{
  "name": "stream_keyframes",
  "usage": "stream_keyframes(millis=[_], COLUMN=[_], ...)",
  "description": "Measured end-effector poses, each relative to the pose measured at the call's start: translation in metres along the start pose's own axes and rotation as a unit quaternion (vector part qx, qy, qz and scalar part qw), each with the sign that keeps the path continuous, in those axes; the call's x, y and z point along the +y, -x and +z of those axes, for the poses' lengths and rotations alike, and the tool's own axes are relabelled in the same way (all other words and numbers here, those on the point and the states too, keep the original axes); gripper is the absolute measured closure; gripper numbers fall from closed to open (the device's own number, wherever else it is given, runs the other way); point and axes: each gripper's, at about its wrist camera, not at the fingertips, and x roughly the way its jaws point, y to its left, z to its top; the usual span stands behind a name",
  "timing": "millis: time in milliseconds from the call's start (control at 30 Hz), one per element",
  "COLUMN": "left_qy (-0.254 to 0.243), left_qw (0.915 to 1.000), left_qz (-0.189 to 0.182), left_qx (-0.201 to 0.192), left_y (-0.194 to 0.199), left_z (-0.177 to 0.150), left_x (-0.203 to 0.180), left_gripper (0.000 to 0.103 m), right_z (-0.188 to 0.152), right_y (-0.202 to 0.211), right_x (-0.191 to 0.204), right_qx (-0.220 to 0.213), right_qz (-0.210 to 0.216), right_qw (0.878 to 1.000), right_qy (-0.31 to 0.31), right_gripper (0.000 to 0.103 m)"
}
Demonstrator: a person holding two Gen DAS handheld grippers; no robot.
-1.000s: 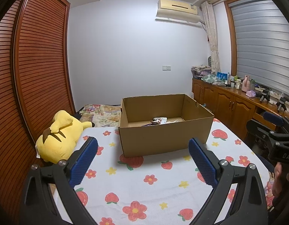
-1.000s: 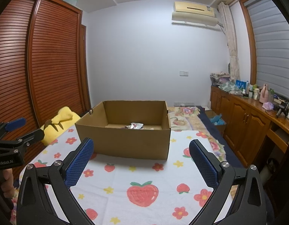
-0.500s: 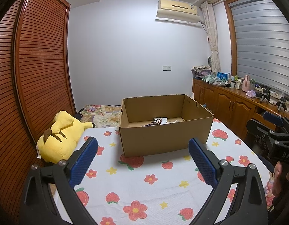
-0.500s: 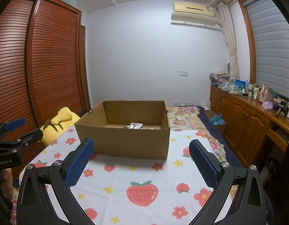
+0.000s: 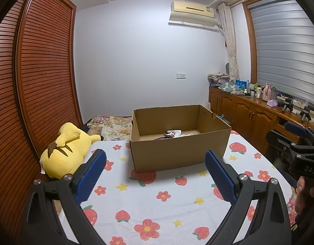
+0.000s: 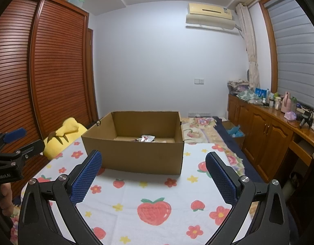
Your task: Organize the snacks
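Nearest to us, the left tool [image 5: 155, 175] stands with its blue pads spread wide and nothing between them, hovering over the strawberry-print cloth [image 5: 157, 200] short of the cardboard box [image 5: 177, 153]. The right tool [image 6: 153, 175] is the same: fully spread, empty, on our side of the box. Each tool shows at the edge of the other's view, so we flank the box's near wall from either side.

The box sits on the cloth, open at the top. Inside, on its floor toward the far wall, lie the snack packets [image 5: 173, 133], seen from the right as a crinkled silvery wrapper [image 6: 145, 138]; how many there are we cannot tell, since the near wall hides most of the floor.

We judge these packets light, soft and crinkly, with a slick film that could slide between the pads and contents that may crush. A gentle pinch on a sealed edge or a bunched corner looks safest, reached from above over the near wall.

Left of the box, a yellow plush toy [image 5: 65, 149] lies just beside the cloth's edge.
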Motion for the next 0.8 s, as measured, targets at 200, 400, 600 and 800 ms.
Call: stream_keyframes(millis=[200, 400, 600, 800], left_qy=[-0.001, 0.0, -0.001, -0.001], left_qw=[1.0, 1.0, 1.0, 1.0], left_qz=[0.002, 0.002, 0.002, 0.001], left_qx=[0.002, -0.001, -0.001, -0.001], left_y=[-0.0005, 0.0006, 0.001, 0.001], left_z=[0.0003, 0.0008, 0.0, 0.0], left_x=[-0.0025, -0.0023, -0.0028, -0.0027], left_gripper=[0.005, 0.005, 0.005, 0.005], right_z=[-0.0002, 0.0013, 0.0016, 0.0017], right_y=[0.0002, 0.0016, 0.0021, 0.0028], right_x=[0.0, 0.0013, 0.0013, 0.0015], right_qx=[-0.001, -0.002, -0.001, -0.001], right_qz=[-0.001, -0.001, -0.001, -0.001], right_qw=[1.0, 1.0, 1.0, 1.0], right_qy=[0.0, 0.002, 0.002, 0.001], right_gripper=[0.0, 0.0, 0.0, 0.0])
